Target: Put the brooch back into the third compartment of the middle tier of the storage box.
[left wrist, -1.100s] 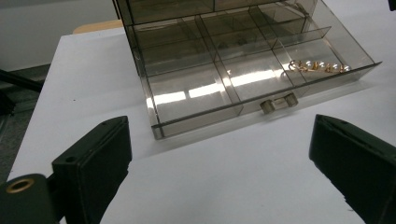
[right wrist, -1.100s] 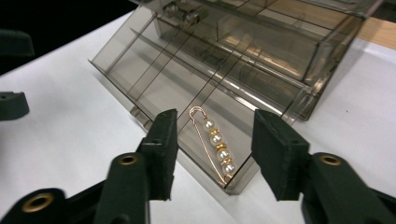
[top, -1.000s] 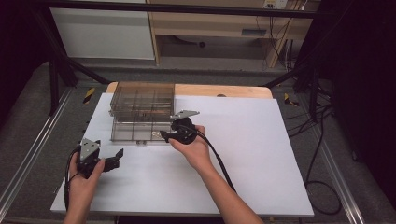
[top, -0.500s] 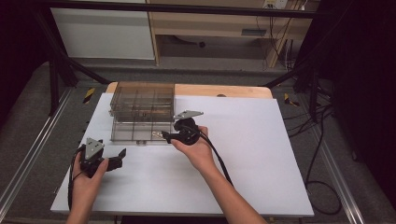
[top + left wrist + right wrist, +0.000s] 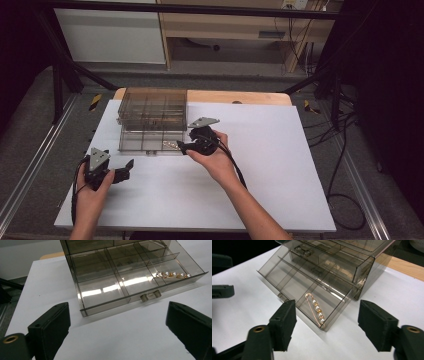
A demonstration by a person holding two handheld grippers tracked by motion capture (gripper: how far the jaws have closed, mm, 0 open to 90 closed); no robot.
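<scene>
Pin (image 5: 316, 310) is lying in the pulled-out drawer (image 5: 287, 281); I'm opening my empty right gripper (image 5: 327, 323), backing straight off, left gripper (image 5: 117, 327) idling open.

Free room: the table (image 5: 280, 175), bare white from 1 through 6 o'clock of its centre, open to any pass. Obstacle: smoked clear organizer box (image 5: 154, 107) at 11 o'clock, its pulled-out drawer (image 5: 150, 142) jutting toward the person. Drawer dividers wall off narrow compartments; a pearl pin (image 5: 316, 310) lies in the corner one. Left hand-held gripper (image 5: 125, 170) occupies 8 o'clock, well apart from the drawer front.
</scene>
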